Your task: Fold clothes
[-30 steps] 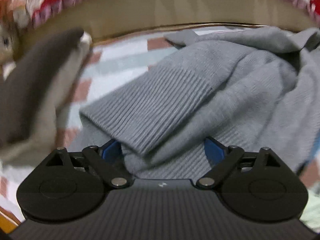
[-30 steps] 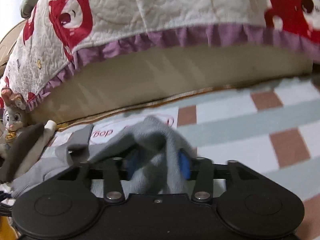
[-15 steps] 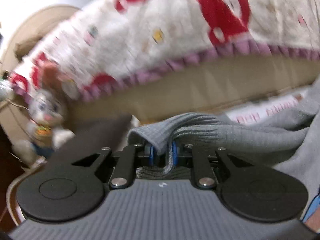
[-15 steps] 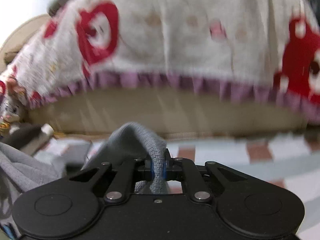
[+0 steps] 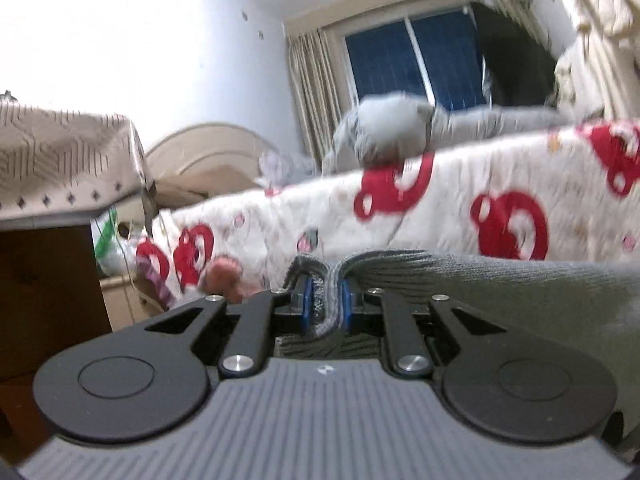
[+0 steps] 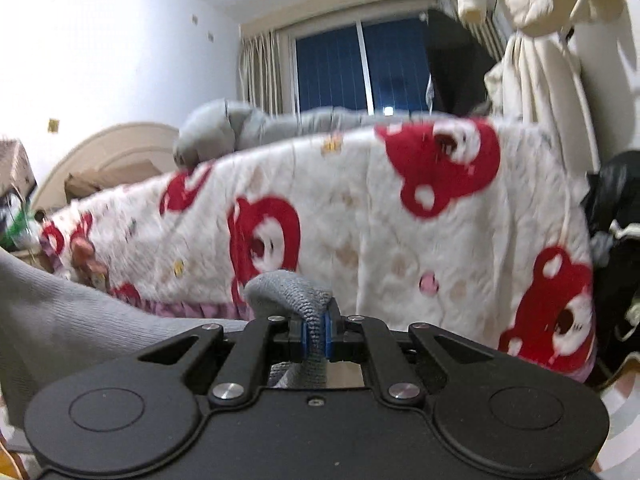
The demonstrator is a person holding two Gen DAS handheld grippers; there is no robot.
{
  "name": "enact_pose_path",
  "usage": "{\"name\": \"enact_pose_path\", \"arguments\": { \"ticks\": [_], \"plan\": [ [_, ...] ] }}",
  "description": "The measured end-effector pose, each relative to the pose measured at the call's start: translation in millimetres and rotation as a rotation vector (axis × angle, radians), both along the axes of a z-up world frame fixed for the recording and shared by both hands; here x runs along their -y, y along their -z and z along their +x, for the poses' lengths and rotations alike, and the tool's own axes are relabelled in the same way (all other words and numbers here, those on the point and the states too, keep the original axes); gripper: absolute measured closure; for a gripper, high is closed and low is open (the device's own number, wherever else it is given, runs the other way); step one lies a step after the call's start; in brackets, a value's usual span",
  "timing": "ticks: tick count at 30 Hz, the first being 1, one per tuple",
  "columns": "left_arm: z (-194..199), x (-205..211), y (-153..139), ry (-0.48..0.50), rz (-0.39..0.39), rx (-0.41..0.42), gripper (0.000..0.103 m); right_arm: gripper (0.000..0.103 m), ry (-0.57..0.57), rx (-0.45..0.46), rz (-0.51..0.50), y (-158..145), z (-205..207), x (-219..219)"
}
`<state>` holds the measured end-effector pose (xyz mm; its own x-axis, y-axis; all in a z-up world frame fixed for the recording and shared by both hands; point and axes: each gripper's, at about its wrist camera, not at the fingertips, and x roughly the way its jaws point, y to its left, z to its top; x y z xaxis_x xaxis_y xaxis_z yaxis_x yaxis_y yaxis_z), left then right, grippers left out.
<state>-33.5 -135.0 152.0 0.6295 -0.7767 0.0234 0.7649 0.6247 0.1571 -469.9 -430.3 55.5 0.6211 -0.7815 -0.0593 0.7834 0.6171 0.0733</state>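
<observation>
A white-walled bedroom (image 5: 168,60) fills both views, with one dark two-pane window (image 6: 360,72) at the far end flanked by beige pleated curtains (image 5: 308,92). One bed runs across the middle, draped in a white quilted cover printed with red bear heads (image 6: 360,220) and edged by a purple frill low down. A curved cream headboard (image 5: 208,152) stands at its far left. On top of the bed lies one rumpled grey duvet (image 6: 224,132). In the left wrist view one dark wooden cabinet (image 5: 44,292) stands at the left under a beige patterned cloth (image 5: 60,164). In the right wrist view cream quilted garments (image 6: 536,40) hang at the upper right, with dark items (image 6: 616,240) piled below them; what they are is unclear.

One grey ribbed knit sweater (image 5: 500,300) is held up in front of the bed, stretching between the two tools. The left tongs (image 5: 325,306) have just been closing and their blue pads (image 5: 307,308) pinch a bunched fold of its edge. The right tongs (image 6: 316,336) are clamped tight on another fold, which humps up above the blue pads (image 6: 308,338).
</observation>
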Motion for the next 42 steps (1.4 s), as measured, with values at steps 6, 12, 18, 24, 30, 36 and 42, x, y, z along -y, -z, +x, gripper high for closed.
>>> {"name": "enact_pose_path", "arguments": {
  "ticks": [6, 12, 18, 24, 30, 36, 42],
  "plan": [
    [1.6, 3.6, -17.1, 0.032, 0.02, -0.014, 0.092, 0.095, -0.02, -0.015, -0.039, -12.2, -10.8, -3.2],
    [70.9, 91.5, 31.3, -0.082, 0.174, -0.026, 0.103, 0.095, -0.047, -0.081, 0.08, 17.5, 31.6, 57.2],
    [176.8, 178.8, 59.8, -0.116, 0.219, -0.268, 0.102, 0.085, 0.009, -0.102, 0.204, 38.5, 110.5, 181.2],
    [150.9, 184.2, 184.5, 0.072, 0.446, -0.487, 0.059, 0.056, 0.133, -0.24, 0.418, 113.9, 153.7, 218.4],
    [134.9, 173.3, 273.1, 0.1, 0.615, -0.6, 0.057, 0.055, 0.001, -0.205, 0.592, 170.5, 128.5, 148.8],
    [146.4, 165.1, 292.1, 0.139, 0.584, -0.727, 0.05, 0.05, -0.063, -0.093, 0.768, 213.3, 94.4, 78.7],
    [151.5, 155.0, 301.3, 0.181, 0.592, -0.834, 0.047, 0.05, -0.182, -0.015, 0.867, 238.7, 91.5, 28.8]
  ]
}}
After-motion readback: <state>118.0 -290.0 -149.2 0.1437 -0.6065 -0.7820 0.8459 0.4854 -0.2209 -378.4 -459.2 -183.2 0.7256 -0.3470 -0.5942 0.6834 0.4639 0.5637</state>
